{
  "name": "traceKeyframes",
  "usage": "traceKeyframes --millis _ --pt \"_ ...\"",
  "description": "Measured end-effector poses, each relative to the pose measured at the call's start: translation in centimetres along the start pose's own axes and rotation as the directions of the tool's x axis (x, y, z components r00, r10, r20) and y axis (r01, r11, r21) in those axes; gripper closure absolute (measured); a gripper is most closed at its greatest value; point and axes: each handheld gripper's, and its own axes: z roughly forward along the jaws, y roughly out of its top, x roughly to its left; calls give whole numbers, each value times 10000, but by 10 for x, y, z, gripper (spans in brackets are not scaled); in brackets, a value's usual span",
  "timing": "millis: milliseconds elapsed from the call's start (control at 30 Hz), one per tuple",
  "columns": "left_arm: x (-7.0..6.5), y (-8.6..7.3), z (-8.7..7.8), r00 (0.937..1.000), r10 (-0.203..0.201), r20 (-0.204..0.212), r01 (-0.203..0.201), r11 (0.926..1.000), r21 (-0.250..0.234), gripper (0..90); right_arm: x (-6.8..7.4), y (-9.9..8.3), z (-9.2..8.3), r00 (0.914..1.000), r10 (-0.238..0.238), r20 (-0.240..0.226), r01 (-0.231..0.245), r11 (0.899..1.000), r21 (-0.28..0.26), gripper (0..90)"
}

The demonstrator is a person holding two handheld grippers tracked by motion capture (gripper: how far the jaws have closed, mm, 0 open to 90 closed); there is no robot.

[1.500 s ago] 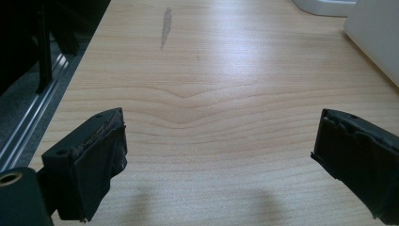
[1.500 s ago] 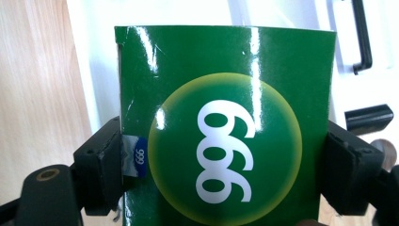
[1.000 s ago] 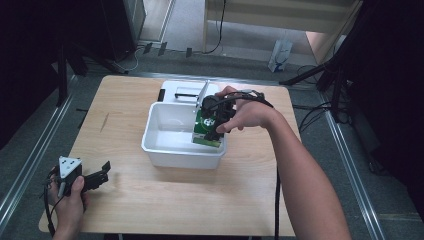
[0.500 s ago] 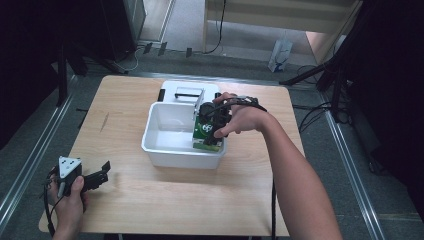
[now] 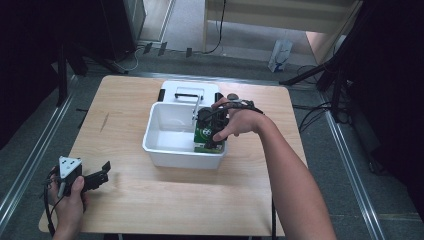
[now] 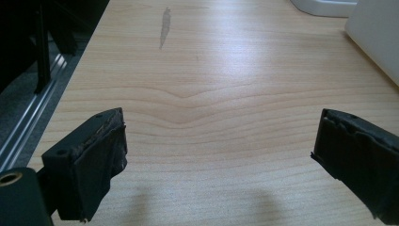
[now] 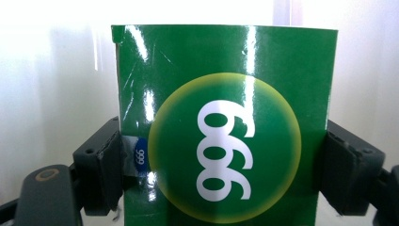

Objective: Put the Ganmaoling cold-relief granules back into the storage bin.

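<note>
Green box held inside the white bin

The right gripper (image 5: 207, 134) clamps the green box (image 7: 226, 122) by its two sides, low in the white bin (image 5: 165, 150) at its right end; the hand and gripper hide most of the box from above. The left gripper (image 6: 221, 160) rests on the table (image 5: 150, 200), well left of the bin, jaws spread wide and holding nothing. A white lid (image 5: 172, 87) lies partly hidden behind the bin.

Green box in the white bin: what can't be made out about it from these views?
- High view: most of the green box is covered by the right gripper and hand.
- Right gripper view: the box's lower end is cut off by the bottom edge; whether it touches the bin floor cannot be told.
- Glare whitens the bin interior behind it.
</note>
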Motion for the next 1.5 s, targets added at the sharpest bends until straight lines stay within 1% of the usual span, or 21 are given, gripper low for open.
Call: traceKeyframes --millis 100,233,333,500,733,800,833,900,967,1000,1067,1100,1167,1200,1333,1433,1500 --pt "0 0 0 10000 10 9 -10 10000 -23 38 -1 -1 3 10000 -21 -37 21 9999 168 162" --pt "0 0 0 10000 14 0 -14 10000 -17 38 0 0 6 10000 -57 35 56 9992 385 160" --pt "0 0 0 10000 15 4 -15 10000 -22 38 0 1 8 10000 -17 -31 19 9985 551 159" --pt "0 0 0 10000 13 10 -13 10000 -24 38 0 1 9 9998 173 -91 -166 9973 711 156" --pt "0 0 0 10000 15 10 -15 10000 -32 38 1 1 8 9992 385 61 -389 9952 896 143" --pt "0 0 0 10000 15 10 -15 10000 -34 38 1 0 4 9986 500 195 -514 9956 780 144" --pt "0 0 0 10000 17 -9 -17 10000 -31 38 1 0 2 9980 604 166 -614 9959 669 144" --pt "0 0 0 10000 34 -8 -34 10000 -27 38 -1 -2 -2 9978 646 127 -651 9969 435 143" --pt "-1 0 0 10000 32 -7 -32 10000 -23 38 0 -3 -6 9967 802 149 -808 9960 378 139" --pt "-1 0 0 10000 33 -14 -33 10000 -18 38 -1 -4 -8 9974 703 166 -708 9969 336 139" --pt "-1 0 0 10000 42 -17 -42 10000 -18 38 0 -6 -11 9966 811 119 -813 9964 248 132" --pt "-1 0 0 10000 42 -17 -42 10000 -18 38 -1 -6 -13 9973 733 86 -735 9971 205 126" --pt "-1 0 0 10000 45 -21 -45 10000 -10 38 0 -7 -17 9964 851 64 -852 9963 129 125" --pt "-1 0 0 10000 47 -25 -47 10000 -6 38 -1 -8 -19 9971 759 70 -759 9971 -27 124" --pt "-1 0 0 10000 35 -38 -35 10000 -11 38 0 -10 -30 9952 971 152 -967 9949 -282 106" --pt "-1 0 0 10000 39 -42 -39 10000 3 38 1 -13 -37 9957 900 206 -891 9951 -436 95" --pt "-1 0 0 10000 63 -38 -63 10000 10 38 3 -15 -44 9949 951 343 -936 9946 -451 93"
